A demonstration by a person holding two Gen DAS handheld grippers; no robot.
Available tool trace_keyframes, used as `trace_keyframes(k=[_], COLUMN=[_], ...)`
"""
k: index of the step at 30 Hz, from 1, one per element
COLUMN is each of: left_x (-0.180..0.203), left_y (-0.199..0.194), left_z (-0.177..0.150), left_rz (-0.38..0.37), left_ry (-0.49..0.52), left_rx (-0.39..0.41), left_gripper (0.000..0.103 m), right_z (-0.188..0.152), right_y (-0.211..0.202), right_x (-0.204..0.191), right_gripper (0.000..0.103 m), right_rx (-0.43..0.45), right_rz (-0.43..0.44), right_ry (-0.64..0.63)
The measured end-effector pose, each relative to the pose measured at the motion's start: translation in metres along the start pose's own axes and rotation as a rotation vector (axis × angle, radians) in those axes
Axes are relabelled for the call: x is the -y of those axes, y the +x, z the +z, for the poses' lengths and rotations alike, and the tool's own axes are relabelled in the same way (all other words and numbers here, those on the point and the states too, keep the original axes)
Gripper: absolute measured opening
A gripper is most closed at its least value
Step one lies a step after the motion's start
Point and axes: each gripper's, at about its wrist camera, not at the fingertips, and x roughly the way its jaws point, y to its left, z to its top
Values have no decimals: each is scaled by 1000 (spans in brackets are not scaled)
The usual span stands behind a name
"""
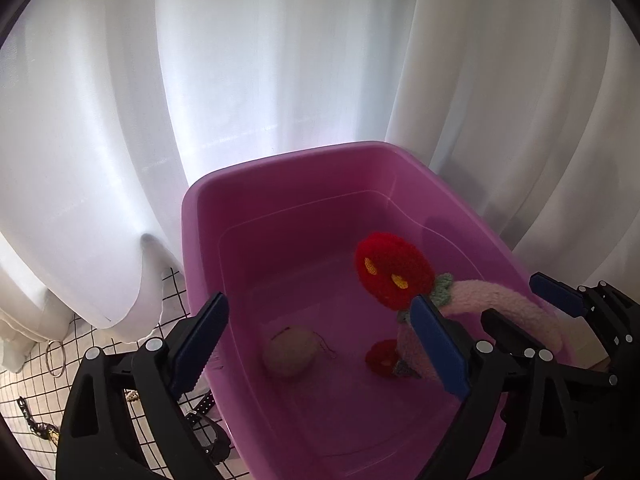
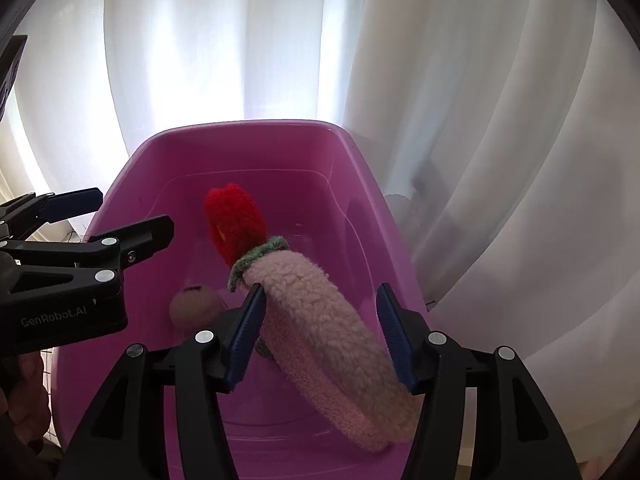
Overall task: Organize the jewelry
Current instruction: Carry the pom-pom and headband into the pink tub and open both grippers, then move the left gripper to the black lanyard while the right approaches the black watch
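Left gripper (image 1: 318,304) over the purple tub (image 1: 280,184), jaws spread wide, nothing between them. Right gripper (image 2: 320,292) over the tub's near right side, jaws parted around the fuzzy pink headband (image 2: 320,332): left pad against the fleece, right pad clear of it, so no pinch. Headband inside the tub, arching up from the tub floor through the right jaws and blurred along its lower stretch. At each end of the band, a red knitted flower (image 1: 394,276) with a green collar, one raised, the other low near the tub floor. Beige ball (image 1: 290,352) on the tub floor, apart from the headband. Behind the tub, a white curtain (image 1: 280,60); left of it, checked cloth (image 1: 24,384).
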Motion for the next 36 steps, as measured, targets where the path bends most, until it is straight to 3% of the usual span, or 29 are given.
trace_keyframes(k=[7, 15, 20, 26, 36], left_x=[-14, -43, -76, -143, -280], left_y=[-18, -62, -99, -143, -199], left_z=[-1, -17, -37, -83, -185], left_rz=[7, 28, 58, 142, 347], left_ry=[-52, -123, -182, -284, -463], left_rx=[13, 78, 115, 130, 89], left_gripper=[92, 95, 97, 97, 97], right_z=[9, -5, -10, -12, -25], right_y=[4, -21, -47, -71, -71], right_x=[-3, -11, -41, -101, -207], right_gripper=[66, 66, 66, 66, 66], right_rx=[14, 54, 93, 137, 70], right_rz=[28, 170, 224, 313, 424], right_ry=[37, 117, 108, 46, -40])
